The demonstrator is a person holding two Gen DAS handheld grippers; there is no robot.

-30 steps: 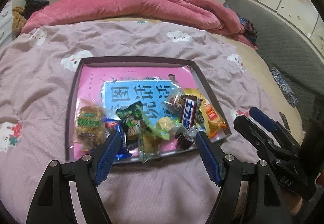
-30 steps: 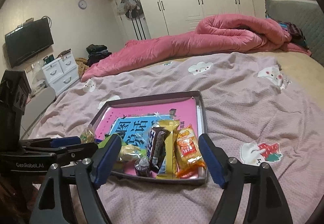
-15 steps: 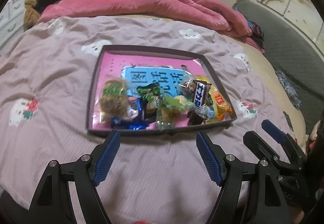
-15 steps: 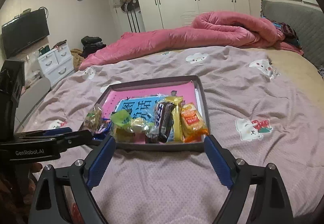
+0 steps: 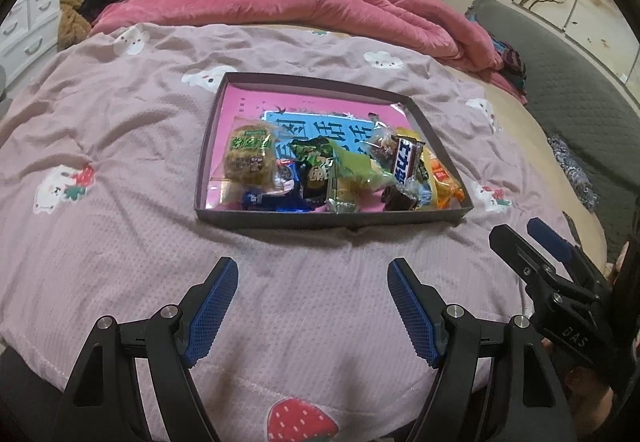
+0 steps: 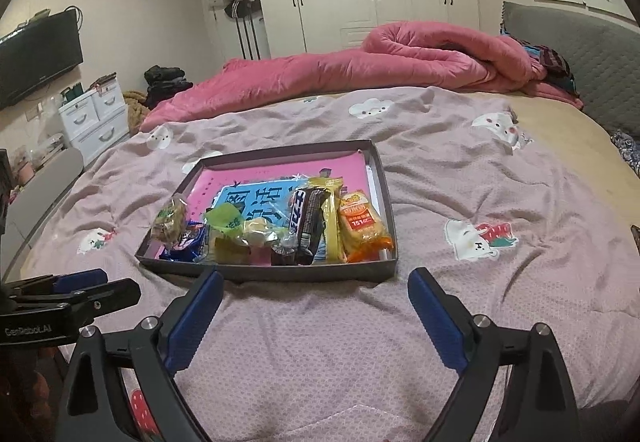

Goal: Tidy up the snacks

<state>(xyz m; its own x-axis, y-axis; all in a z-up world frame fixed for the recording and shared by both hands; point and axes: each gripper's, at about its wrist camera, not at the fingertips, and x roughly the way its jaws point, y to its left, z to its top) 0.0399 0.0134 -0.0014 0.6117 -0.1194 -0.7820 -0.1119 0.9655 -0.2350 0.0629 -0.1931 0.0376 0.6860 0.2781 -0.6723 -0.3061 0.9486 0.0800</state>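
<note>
A shallow dark box (image 5: 332, 220) (image 6: 280, 272) with a pink bottom lies on the bed. Several wrapped snacks sit along its near side: a round green-labelled cake (image 5: 249, 158), a dark chocolate bar (image 5: 404, 166) (image 6: 306, 222), an orange packet (image 6: 360, 222), a blue packet (image 6: 190, 240). My left gripper (image 5: 312, 302) is open and empty, held above the sheet short of the box. My right gripper (image 6: 316, 316) is open and empty, also short of the box; it shows at the right edge of the left wrist view (image 5: 536, 242).
The pinkish printed sheet (image 5: 120, 162) covers the bed. A rolled pink duvet (image 6: 360, 62) lies at the far side. A grey headboard (image 6: 580, 50) stands on the right, white drawers (image 6: 96, 114) and a TV (image 6: 36, 54) on the left.
Both grippers have drawn back from the box toward the near edge of the bed. Both stayed open and empty. The snacks have not moved.
</note>
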